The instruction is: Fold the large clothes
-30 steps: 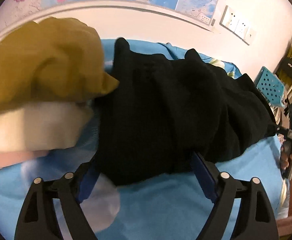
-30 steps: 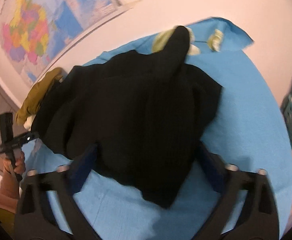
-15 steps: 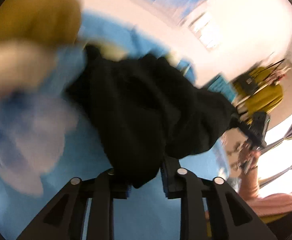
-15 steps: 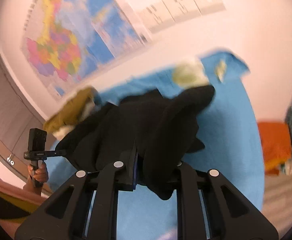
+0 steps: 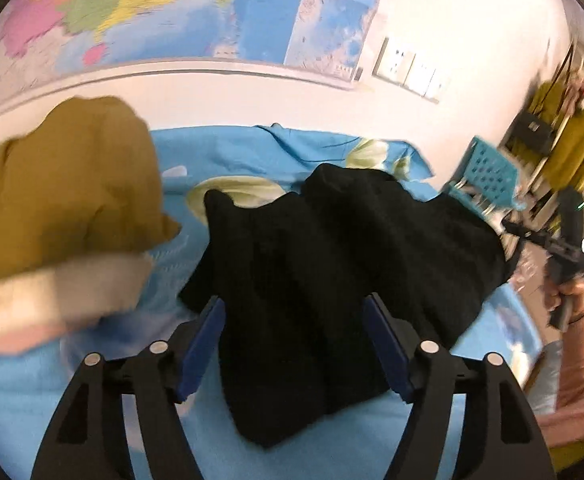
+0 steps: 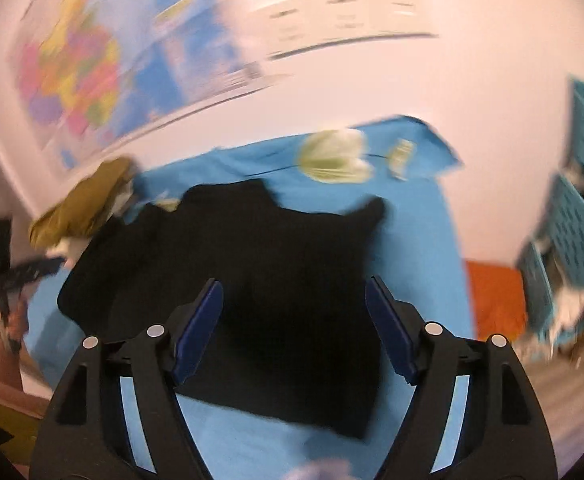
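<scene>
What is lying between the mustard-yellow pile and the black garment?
Only bare blue sheet separates mustard-yellow clothes and black garment, seen in the left wrist view.

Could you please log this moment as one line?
left gripper: jaws opening, nothing gripped | right gripper: jaws opening, nothing gripped | black garment: on blue sheet

Likely home bedroom: blue floral bedsheet [image 5: 304, 148], wall map [image 5: 163, 12], piled clothes [image 5: 63, 184].
</scene>
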The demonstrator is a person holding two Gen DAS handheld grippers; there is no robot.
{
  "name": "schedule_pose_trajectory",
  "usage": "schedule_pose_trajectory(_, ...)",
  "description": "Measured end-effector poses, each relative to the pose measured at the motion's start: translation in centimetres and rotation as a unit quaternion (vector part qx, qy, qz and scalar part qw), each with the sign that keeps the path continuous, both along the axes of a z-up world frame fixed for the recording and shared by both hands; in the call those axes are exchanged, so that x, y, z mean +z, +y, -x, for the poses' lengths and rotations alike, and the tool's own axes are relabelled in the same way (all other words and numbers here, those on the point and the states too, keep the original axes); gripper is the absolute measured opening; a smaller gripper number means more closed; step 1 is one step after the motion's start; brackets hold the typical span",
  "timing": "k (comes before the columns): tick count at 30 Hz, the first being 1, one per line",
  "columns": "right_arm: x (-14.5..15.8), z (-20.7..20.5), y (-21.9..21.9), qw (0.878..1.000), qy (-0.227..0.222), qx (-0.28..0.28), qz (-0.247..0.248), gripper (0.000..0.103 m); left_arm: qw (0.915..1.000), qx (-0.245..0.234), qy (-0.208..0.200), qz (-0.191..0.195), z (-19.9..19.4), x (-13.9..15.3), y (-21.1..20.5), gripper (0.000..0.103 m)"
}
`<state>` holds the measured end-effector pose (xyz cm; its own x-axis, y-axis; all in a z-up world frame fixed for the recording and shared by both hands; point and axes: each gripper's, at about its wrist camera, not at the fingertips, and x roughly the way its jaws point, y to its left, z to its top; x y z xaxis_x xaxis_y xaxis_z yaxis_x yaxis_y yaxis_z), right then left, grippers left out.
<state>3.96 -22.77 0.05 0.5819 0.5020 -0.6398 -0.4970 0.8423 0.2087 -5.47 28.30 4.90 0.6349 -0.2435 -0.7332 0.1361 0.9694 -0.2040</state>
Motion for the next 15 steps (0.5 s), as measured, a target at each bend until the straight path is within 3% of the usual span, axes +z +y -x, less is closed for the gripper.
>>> schedule_pose_trajectory(3, -1.3, -2.2, 5.4, 0.999, 0.016, 0.042, 0.024, 0.072, 0.9989, -0.026, 0.026, -0.028, -2.6, -1.2, -1.5, 0.068)
schedule_pose_trajectory(7, -3.4, -5.0, 9.3, 0.995, 0.043, 0.059, 0.07, 0.071, 0.9925, -0.036, 0.081, -0.085, -5.7, -4.4, -3.5, 0.068)
schedule_pose_trajectory(9, -4.6, -6.2, 10.5, 0.992, 0.056, 0.06, 0.095, 0.052, 0.9924, -0.033, 0.081, -0.086, -6.1, -4.9, -3.6, 0.065)
schedule_pose_trajectory(10, -4.9, -6.3, 10.5, 0.992, 0.059, 0.062, 0.097, 0.028, 0.9933, -0.028, 0.076, -0.082, -6.2, -4.8, -3.3, 0.062)
schedule_pose_trajectory(11, -5.0, -6.4, 10.5, 0.991, 0.056, 0.061, 0.101, 0.002, 0.9938, -0.022, 0.075, -0.079, -6.3, -4.7, -3.0, 0.053)
schedule_pose_trajectory(15, -3.6, -5.8, 9.6, 0.995, 0.03, 0.058, 0.079, 0.002, 0.9964, -0.005, 0.063, -0.056, -6.1, -4.0, -1.5, 0.017)
